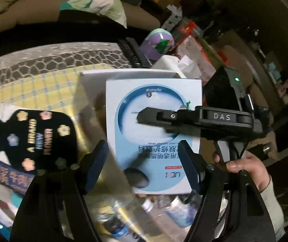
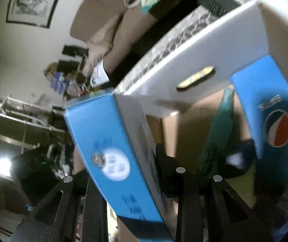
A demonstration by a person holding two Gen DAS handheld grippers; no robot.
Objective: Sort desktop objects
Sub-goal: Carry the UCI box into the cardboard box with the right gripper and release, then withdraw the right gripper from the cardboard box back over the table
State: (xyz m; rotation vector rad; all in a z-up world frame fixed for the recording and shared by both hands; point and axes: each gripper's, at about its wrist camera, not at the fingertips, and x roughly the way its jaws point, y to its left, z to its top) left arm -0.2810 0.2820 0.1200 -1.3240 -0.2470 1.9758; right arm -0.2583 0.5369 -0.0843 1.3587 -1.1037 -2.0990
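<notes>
Your right gripper [image 2: 131, 173] is clamped on a flat blue box [image 1: 154, 139], holding it over the white bin [image 2: 194, 60]. Your left gripper [image 1: 144, 165] hangs loose with its jaws apart and nothing in them, just under the box. A black flower pouch [image 1: 31, 139] lies to its left.

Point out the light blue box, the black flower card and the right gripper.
light blue box [image 1: 154, 109], left wrist view, on the circle on its front face.
black flower card [image 1: 33, 139], left wrist view, on its lettered middle.
right gripper [image 1: 144, 117], left wrist view, at its fingertips over the box.
</notes>
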